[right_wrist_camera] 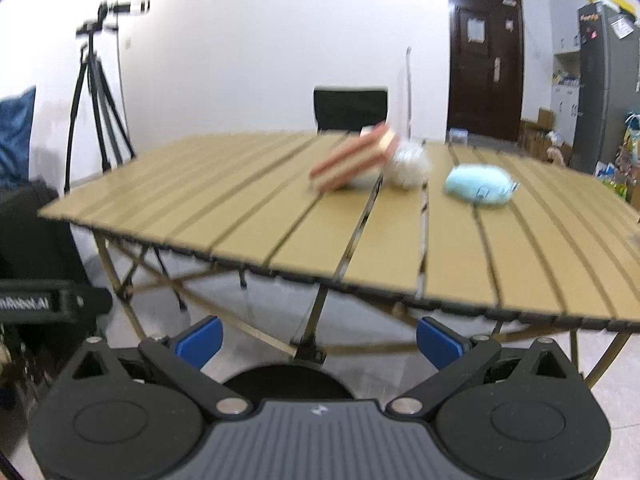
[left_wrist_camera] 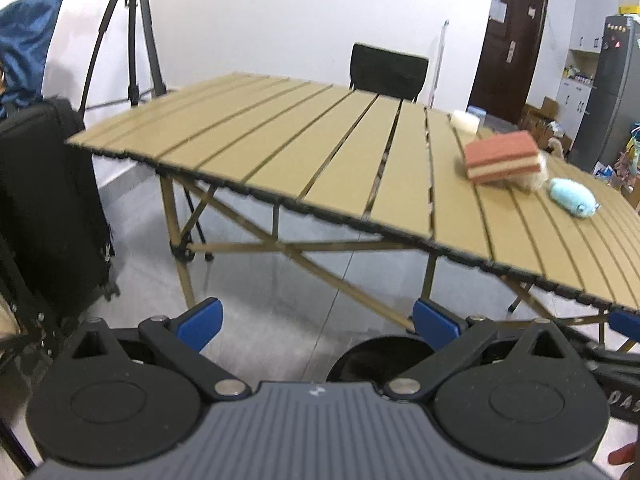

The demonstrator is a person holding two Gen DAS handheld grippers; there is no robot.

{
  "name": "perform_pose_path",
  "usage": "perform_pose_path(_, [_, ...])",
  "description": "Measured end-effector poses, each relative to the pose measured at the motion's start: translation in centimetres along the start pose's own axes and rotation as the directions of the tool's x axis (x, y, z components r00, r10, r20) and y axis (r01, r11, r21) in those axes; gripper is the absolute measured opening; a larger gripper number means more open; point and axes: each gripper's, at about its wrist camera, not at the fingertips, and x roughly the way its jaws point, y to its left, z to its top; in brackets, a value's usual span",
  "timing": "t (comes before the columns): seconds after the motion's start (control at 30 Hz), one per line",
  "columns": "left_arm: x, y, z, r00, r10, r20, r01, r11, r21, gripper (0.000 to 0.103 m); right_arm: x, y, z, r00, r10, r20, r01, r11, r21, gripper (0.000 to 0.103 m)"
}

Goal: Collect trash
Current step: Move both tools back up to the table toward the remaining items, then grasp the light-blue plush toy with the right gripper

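A slatted tan desk (right_wrist_camera: 240, 208) stands by a white wall (right_wrist_camera: 260, 48). Both tools, left (left_wrist_camera: 316, 326) and right (right_wrist_camera: 318, 340), are wide open, holding nothing.

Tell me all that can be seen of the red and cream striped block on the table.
The striped block is a thick rectangular slab that looks spongy, with reddish outer layers, cream bands and a thin red stripe along its side. It does not lie flat: one end rests on the slatted table, the other is propped up on a white fluffy lump behind it. A light blue plush toy lies apart from it. Neither gripper touches it.
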Motion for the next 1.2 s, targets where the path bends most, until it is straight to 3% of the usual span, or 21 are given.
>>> perform_pose_path(0.27, [-0.5, -1.8, 2.1, 0.998, -0.010, 0.058, 0.010, 1.000, -0.001, 0.103, -1.5, -2.7, 2.0, 0.992, 0.008, 0.124, -0.014, 0.999, 0.049, 0.103])
perform_pose_path(0.7, [0.7, -5.9, 5.2, 0.993, -0.060, 0.098, 0.059, 0.998, 0.017, 0.103, 0.1, -6.0, 3.2, 0.966, -0.103, 0.238, 0.085, 0.993, 0.082, 0.103])
perform_pose_path(1.2, [3.7, -7.4, 7.9, 0.992, -0.094, 0.083, 0.095, 0.995, -0.003, 0.103, 3.0, -7.7, 3.6, 0.963, -0.146, 0.228, 0.123, 0.986, 0.112, 0.103])
